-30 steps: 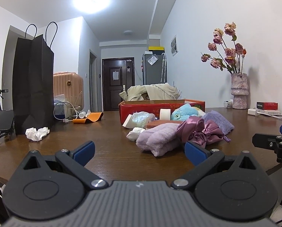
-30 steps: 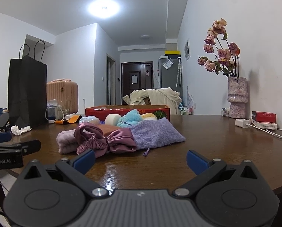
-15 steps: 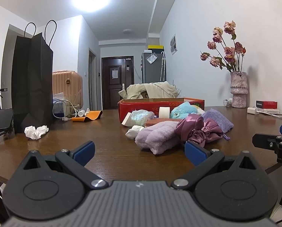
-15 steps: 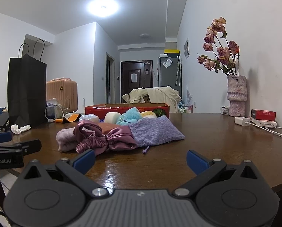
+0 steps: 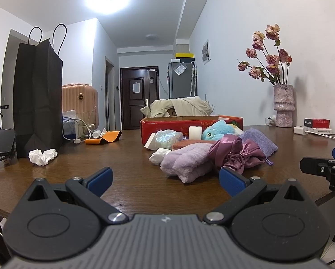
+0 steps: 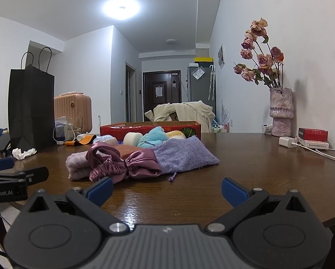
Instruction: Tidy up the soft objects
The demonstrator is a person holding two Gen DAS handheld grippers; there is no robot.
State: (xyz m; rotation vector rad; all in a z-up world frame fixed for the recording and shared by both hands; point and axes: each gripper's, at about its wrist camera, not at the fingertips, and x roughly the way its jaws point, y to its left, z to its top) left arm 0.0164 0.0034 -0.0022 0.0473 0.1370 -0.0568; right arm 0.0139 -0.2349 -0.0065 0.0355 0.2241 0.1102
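Note:
A pile of soft things lies mid-table in front of a red cardboard box [image 5: 183,125] [image 6: 149,126]: a folded lilac towel [image 5: 185,162] [image 6: 76,164], a mauve satin pouch [image 5: 237,153] [image 6: 122,163], a purple woven pouch [image 5: 260,141] [image 6: 180,154], a blue plush toy [image 5: 219,129] [image 6: 154,136] and a white tape roll [image 5: 194,132] [image 6: 132,138]. My left gripper [image 5: 165,178] is open and empty, just short of the towel. My right gripper [image 6: 166,189] is open and empty, in front of the pouches.
A black paper bag [image 5: 36,96] stands at the left with crumpled tissue [image 5: 42,156] and a phone [image 5: 2,142] by it. A vase of dried roses [image 5: 283,103], a charger [image 6: 287,142] and small boxes [image 6: 313,134] sit at the right by the wall.
Both grippers have shifted only slightly; the pile looks a touch nearer and lower in view. Nothing was taken hold of or moved.

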